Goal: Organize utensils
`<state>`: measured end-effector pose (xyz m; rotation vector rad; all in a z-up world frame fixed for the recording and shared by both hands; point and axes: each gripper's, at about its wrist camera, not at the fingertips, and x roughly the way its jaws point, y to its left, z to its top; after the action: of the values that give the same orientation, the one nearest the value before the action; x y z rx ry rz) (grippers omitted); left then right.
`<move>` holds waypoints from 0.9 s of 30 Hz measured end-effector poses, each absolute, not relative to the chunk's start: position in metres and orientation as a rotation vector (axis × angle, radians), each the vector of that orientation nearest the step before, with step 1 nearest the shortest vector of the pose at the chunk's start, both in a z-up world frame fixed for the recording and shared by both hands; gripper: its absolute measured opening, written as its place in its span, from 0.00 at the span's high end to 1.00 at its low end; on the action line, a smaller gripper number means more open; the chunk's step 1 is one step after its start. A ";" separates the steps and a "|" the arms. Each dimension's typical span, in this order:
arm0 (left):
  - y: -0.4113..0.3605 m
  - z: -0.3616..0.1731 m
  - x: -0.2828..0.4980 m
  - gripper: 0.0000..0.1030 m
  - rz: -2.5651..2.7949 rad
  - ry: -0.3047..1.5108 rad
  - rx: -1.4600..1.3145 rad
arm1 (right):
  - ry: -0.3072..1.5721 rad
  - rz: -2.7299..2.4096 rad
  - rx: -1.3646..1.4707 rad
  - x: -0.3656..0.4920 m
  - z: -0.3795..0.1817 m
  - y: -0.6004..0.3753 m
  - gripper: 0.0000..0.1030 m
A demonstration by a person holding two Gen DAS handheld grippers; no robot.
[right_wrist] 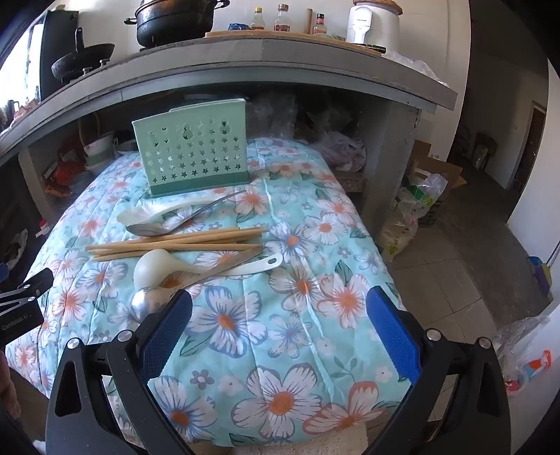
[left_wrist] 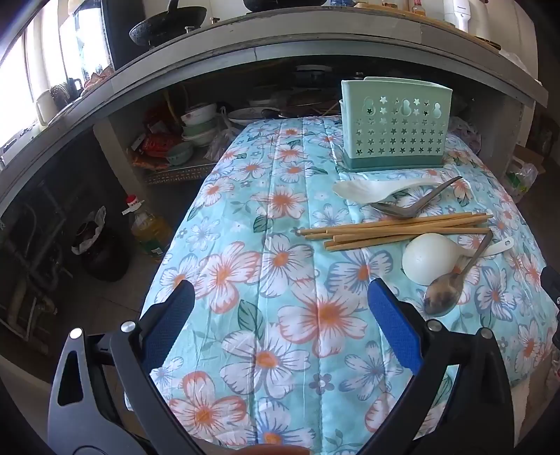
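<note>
A mint green perforated utensil holder (left_wrist: 395, 124) (right_wrist: 196, 147) stands at the far end of the floral cloth (left_wrist: 266, 266) (right_wrist: 297, 280). In front of it lie a white flat spoon (left_wrist: 371, 189) (right_wrist: 140, 214), a metal spoon (left_wrist: 409, 206) (right_wrist: 175, 225), several wooden chopsticks (left_wrist: 395, 231) (right_wrist: 175, 243), a white ladle (left_wrist: 427, 257) (right_wrist: 154, 267) and a second metal spoon (left_wrist: 444, 295) (right_wrist: 150, 302). My left gripper (left_wrist: 280, 297) is open and empty, left of the utensils. My right gripper (right_wrist: 280, 304) is open and empty, just in front of the near metal spoon.
A grey counter (left_wrist: 280, 45) (right_wrist: 280, 59) with a wok (left_wrist: 168, 24) and a pot (right_wrist: 175, 21) overhangs the far end. Bowls (left_wrist: 199, 129) sit on the shelf below. An oil bottle (left_wrist: 150, 231) stands on the floor left; bags (right_wrist: 416, 206) stand right.
</note>
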<state>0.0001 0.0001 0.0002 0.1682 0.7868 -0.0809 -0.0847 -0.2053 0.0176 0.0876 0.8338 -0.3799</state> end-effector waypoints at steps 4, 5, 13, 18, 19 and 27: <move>0.000 0.000 0.000 0.07 -0.082 0.783 0.170 | 0.835 -0.381 0.084 -0.085 0.017 -0.206 0.06; 0.001 0.001 0.000 0.07 -0.084 0.782 0.171 | 0.835 -0.382 0.084 -0.085 0.017 -0.206 0.06; 0.001 0.005 0.001 0.07 -0.082 0.781 0.175 | 0.833 -0.376 0.083 -0.084 0.021 -0.211 0.06; 0.002 0.004 -0.001 0.07 -0.084 0.776 0.176 | 0.827 -0.377 0.072 -0.083 0.020 -0.204 0.06; 0.002 0.004 0.000 0.07 -0.085 0.777 0.176 | 0.827 -0.377 0.073 -0.083 0.021 -0.204 0.06; 0.003 0.003 0.000 0.07 -0.088 0.778 0.174 | 0.827 -0.378 0.074 -0.083 0.021 -0.204 0.06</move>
<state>-0.0001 0.0028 0.0035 0.1744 0.7779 -0.0875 -0.0834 -0.2040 0.0208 0.0740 0.8273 -0.3783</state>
